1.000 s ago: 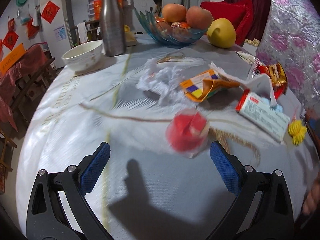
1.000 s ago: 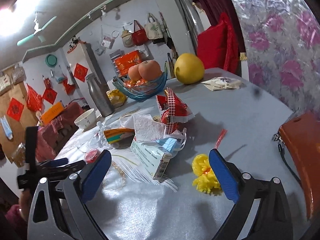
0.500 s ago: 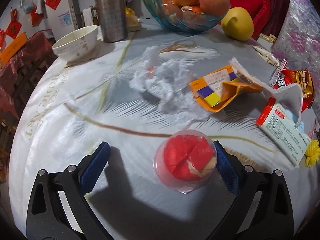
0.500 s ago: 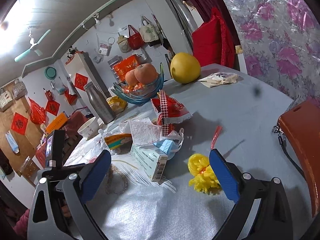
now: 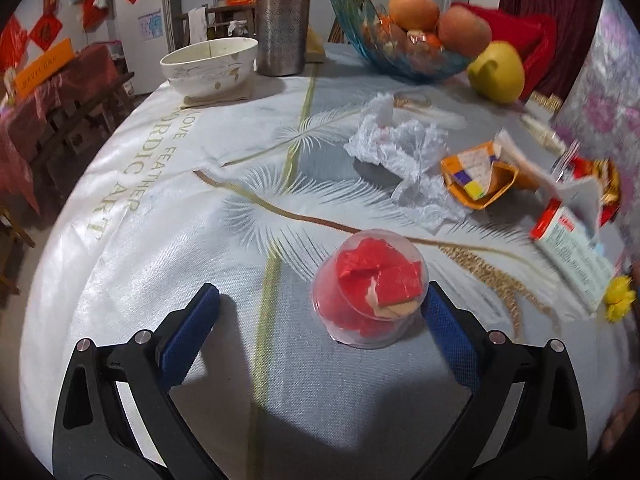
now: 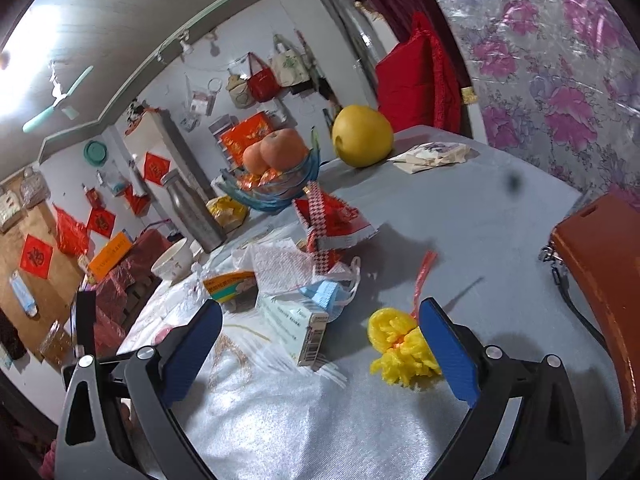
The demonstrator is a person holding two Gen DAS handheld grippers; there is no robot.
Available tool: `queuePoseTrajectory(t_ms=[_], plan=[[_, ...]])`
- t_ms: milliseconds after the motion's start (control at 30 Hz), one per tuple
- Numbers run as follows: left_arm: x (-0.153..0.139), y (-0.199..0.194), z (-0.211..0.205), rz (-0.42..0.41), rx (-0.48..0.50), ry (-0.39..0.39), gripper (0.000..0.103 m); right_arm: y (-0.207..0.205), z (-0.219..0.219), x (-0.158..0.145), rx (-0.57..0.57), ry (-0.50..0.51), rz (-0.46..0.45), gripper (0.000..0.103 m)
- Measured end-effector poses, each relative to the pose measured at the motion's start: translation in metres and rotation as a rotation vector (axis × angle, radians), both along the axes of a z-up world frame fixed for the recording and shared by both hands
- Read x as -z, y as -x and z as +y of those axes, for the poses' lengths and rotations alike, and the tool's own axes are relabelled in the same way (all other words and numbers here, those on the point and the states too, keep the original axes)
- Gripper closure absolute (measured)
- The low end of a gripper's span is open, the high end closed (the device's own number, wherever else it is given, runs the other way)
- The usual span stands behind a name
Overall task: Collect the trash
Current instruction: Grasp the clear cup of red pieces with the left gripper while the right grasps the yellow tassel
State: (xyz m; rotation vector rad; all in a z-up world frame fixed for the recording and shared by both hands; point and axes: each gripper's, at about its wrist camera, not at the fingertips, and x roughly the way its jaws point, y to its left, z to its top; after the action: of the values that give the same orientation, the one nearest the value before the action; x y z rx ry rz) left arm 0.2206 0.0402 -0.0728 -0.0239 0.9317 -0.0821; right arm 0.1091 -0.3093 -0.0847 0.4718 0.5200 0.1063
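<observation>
A clear plastic cup with red paper scraps [image 5: 370,290] stands on the table between my left gripper's fingers, close against the right pad [image 5: 450,338]. My left gripper [image 5: 320,320] is open around it. Beyond lie a crumpled white plastic wrap [image 5: 404,152], an orange torn box [image 5: 480,178] and a red-and-white medicine box [image 5: 572,264]. My right gripper [image 6: 320,332] is open and empty above the table. A yellow crumpled wrapper [image 6: 400,344] lies beside its right pad, with the medicine box [image 6: 296,328], a blue face mask [image 6: 328,292], a tissue [image 6: 284,266] and a red snack bag [image 6: 336,220] ahead.
A white bowl [image 5: 210,62], a steel flask [image 5: 282,16], a blue glass fruit bowl [image 5: 404,52] and a yellow pomelo [image 5: 496,72] stand at the table's far side. An orange-brown bag [image 6: 604,280] lies at the right. A red straw wrapper [image 6: 422,276] lies near the yellow wrapper.
My left gripper has moved forward and down until the red-scrap cup sits between its open fingers. My right gripper has drifted closer to the yellow wrapper.
</observation>
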Motion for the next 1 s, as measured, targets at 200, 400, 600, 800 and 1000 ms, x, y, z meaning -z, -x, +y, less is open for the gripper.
queuePoseTrajectory(t_ms=[200, 400, 600, 800, 1000], plan=[[0.003, -0.001, -0.007, 0.013, 0.004, -0.055, 0.006, 0.003, -0.002, -0.002, 0.008, 0.002, -0.025, 0.006], [0.004, -0.002, -0.006, 0.018, 0.008, -0.062, 0.005, 0.005, -0.018, 0.0, 0.015, -0.061, 0.001, 0.007], [0.004, -0.003, -0.007, 0.018, 0.008, -0.063, 0.005, -0.002, -0.026, 0.006, 0.025, 0.007, 0.106, 0.01], [0.004, -0.003, -0.007, 0.019, 0.008, -0.062, 0.005, -0.019, -0.02, 0.013, -0.016, 0.081, 0.198, 0.015], [0.004, -0.003, -0.007, 0.018, 0.008, -0.063, 0.005, -0.036, -0.023, 0.022, -0.047, 0.146, 0.279, 0.039]])
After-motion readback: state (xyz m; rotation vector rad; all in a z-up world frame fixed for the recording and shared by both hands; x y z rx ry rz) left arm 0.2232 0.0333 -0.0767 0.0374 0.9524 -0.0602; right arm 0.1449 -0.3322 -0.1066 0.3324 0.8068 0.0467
